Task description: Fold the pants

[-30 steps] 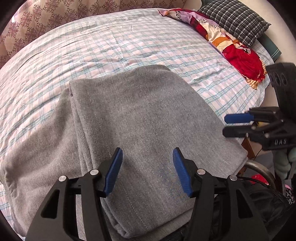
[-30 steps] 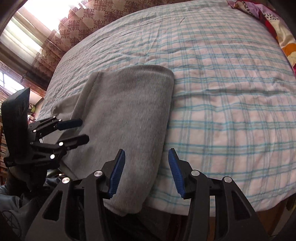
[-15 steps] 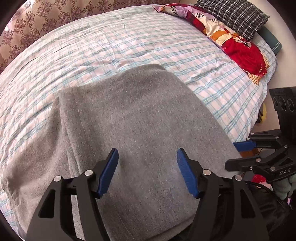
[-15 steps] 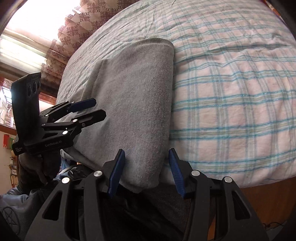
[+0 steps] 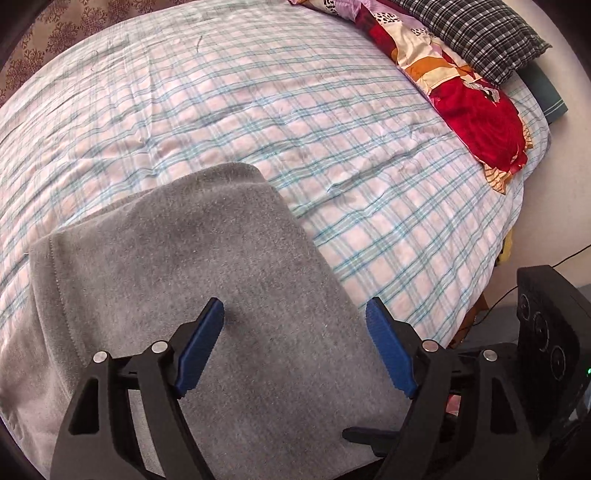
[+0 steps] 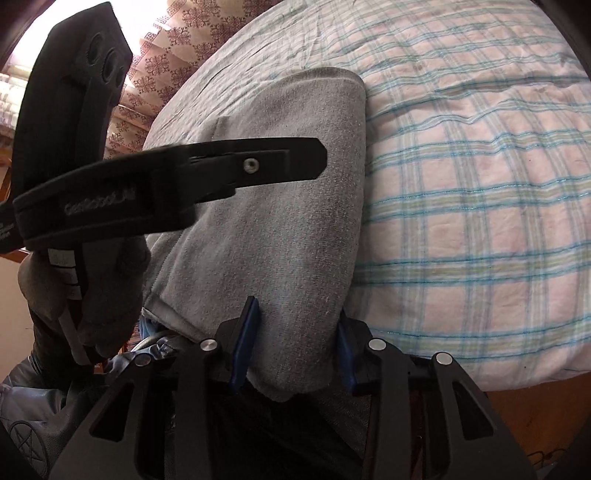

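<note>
Grey pants (image 5: 207,280), folded into a thick stack, lie at the near edge of a plaid bed (image 5: 295,110). My left gripper (image 5: 293,321) hangs just above the stack. Its jaws are opening, and only the cloth below shows in the gap. In the right wrist view the left gripper (image 6: 314,162) reaches across the pants (image 6: 280,206), held by a gloved hand (image 6: 103,280). My right gripper (image 6: 295,347) is closing on the stack's near right corner. The bunched cloth fills the gap from pad to pad, and the right pad is half hidden behind it.
A red flowered pillow (image 5: 476,110) and a checked pillow (image 5: 472,29) lie at the bed's far right. A patterned curtain (image 6: 166,62) hangs behind the bed. The bed's wooden side (image 6: 524,406) drops off just right of my right gripper.
My left gripper has slid right across the pants towards the right gripper, and its jaws have widened. My right gripper has sunk onto the near corner, and its jaws have narrowed around the cloth.
</note>
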Motion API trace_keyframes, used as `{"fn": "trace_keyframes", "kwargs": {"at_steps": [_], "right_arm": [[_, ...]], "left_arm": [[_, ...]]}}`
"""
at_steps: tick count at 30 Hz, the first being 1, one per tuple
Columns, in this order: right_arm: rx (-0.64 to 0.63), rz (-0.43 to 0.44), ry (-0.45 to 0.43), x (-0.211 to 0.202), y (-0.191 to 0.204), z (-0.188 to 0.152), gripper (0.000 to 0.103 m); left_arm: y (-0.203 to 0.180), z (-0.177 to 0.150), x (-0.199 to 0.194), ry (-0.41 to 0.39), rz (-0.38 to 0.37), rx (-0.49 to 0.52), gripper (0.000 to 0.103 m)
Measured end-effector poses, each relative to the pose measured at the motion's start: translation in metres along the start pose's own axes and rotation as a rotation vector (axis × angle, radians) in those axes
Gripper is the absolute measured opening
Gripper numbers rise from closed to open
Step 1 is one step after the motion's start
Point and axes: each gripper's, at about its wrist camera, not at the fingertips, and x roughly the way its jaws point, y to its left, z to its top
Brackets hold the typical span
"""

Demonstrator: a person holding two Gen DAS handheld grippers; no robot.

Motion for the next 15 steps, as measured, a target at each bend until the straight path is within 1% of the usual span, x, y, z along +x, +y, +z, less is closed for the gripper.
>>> {"fn": "trace_keyframes", "kwargs": {"at_steps": [1, 3, 5, 8, 12, 15], "right_arm": [[-0.023, 0.000, -0.012, -0.003, 0.004, 0.002, 0.029], [-0.087, -0.026, -0.043, -0.007, 0.017, 0.001, 0.027], [-0.163, -0.062, -0.070, -0.010, 0.031, -0.001, 0.027], [-0.250, -0.110, -0.101, -0.013, 0.050, -0.001, 0.027], [-0.372, -0.166, -0.136, -0.012, 0.078, -0.001, 0.026], [-0.435, -0.180, -0.150, -0.011, 0.095, -0.002, 0.026]], "left_arm": [[0.000, 0.002, 0.003, 0.012, 0.001, -0.005, 0.080], [-0.004, 0.006, 0.008, 0.030, 0.013, -0.001, 0.080], [-0.009, 0.010, 0.010, 0.044, 0.021, 0.019, 0.081], [-0.016, 0.015, 0.011, 0.074, 0.060, 0.056, 0.081], [-0.019, 0.016, 0.014, 0.112, 0.105, 0.079, 0.081], [-0.018, 0.014, 0.013, 0.123, 0.136, 0.094, 0.081]]}}
